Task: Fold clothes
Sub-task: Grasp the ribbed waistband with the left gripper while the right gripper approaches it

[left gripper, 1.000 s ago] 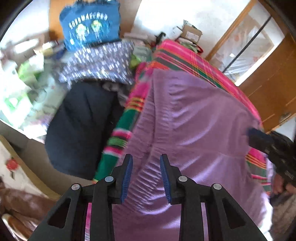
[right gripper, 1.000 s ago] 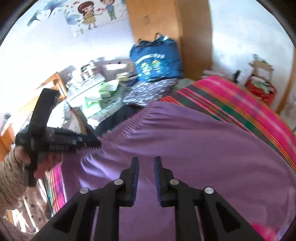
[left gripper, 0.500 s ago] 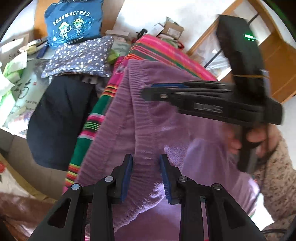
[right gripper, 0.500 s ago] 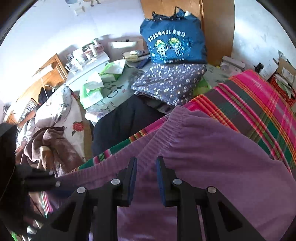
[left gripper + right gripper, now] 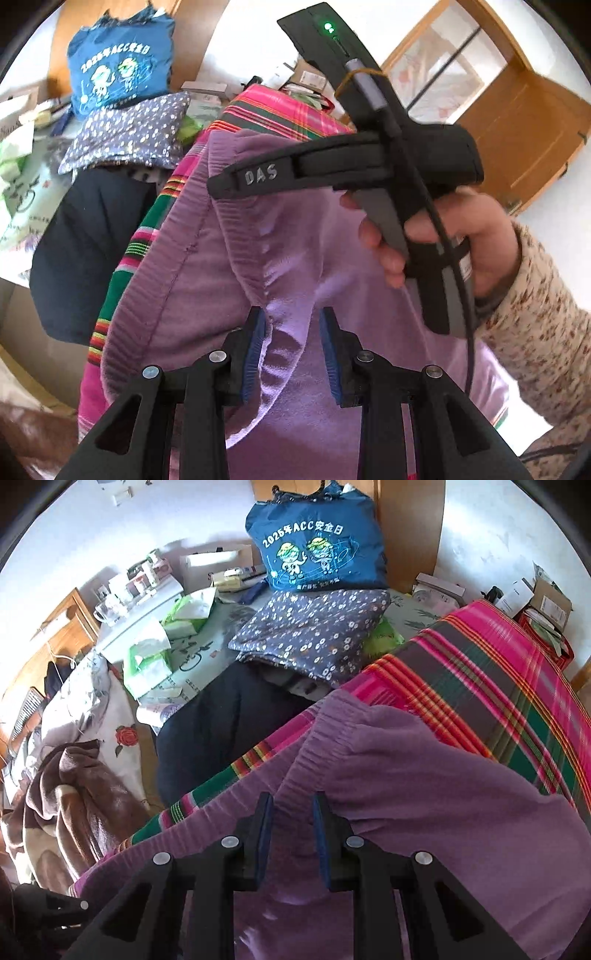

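Note:
A purple garment (image 5: 207,258) with a ribbed waistband lies on a pink and green striped blanket (image 5: 273,110). My left gripper (image 5: 291,317) is shut on a thick fold of it, with cloth bunched between the blue pads. A hand (image 5: 461,236) holds my right gripper (image 5: 218,186) just beyond, its tip at the waistband's far corner. In the right wrist view the right gripper (image 5: 292,801) points steeply down. Its jaws are opening, with a ridge of the purple garment (image 5: 424,794) still pinched between them. The striped blanket (image 5: 498,686) shows behind.
Beyond the blanket's edge lie a dark navy garment (image 5: 229,731), a folded floral cloth (image 5: 314,635) and a blue printed bag (image 5: 317,546). Tissue packs (image 5: 147,657) and a brown blanket (image 5: 66,794) are at the left. Boxes (image 5: 546,598) stand at the right.
My right gripper swung across from the garment's far right side to just beyond the left gripper, bringing the purple fabric over with it. The left gripper shifted slightly, still gripping its fold.

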Demonstrator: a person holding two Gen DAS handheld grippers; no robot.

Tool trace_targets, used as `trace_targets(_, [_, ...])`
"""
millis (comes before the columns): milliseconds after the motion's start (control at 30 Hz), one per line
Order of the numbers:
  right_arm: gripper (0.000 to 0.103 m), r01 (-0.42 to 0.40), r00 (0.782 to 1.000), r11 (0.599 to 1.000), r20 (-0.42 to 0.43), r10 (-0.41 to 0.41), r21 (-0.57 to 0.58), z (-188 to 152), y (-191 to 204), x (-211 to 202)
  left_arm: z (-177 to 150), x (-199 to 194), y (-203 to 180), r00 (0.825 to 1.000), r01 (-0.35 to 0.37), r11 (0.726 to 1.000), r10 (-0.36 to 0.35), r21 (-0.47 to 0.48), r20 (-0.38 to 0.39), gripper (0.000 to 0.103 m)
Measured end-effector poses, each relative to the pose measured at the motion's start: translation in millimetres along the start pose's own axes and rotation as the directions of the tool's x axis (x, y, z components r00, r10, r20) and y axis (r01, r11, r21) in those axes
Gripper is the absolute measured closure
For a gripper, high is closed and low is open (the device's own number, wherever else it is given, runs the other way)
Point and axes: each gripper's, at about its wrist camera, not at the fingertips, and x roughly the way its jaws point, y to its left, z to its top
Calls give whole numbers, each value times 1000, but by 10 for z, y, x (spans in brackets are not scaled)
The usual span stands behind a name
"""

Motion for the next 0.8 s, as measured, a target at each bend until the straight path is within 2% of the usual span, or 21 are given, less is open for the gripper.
trace_targets(267, [79,71,997,996,-15,-70,54,99,35,63,-14,26,-31,999,37,999,-37,-15,4,71])
trace_targets(467, [81,160,986,986,-34,-162,-37,38,52,48,-74,12,-2,999,44,999,-45,-20,-11,71])
trace_targets(633, [90,115,993,993,-9,-114,32,-54,-155,-111,-96,21,81,999,42,998,-43,-52,-12,71])
trace_targets(800, [99,119,991,991,48,-122,57,-123,-258,-364,-133,21,61,999,-29,999,28,-25,-26,71])
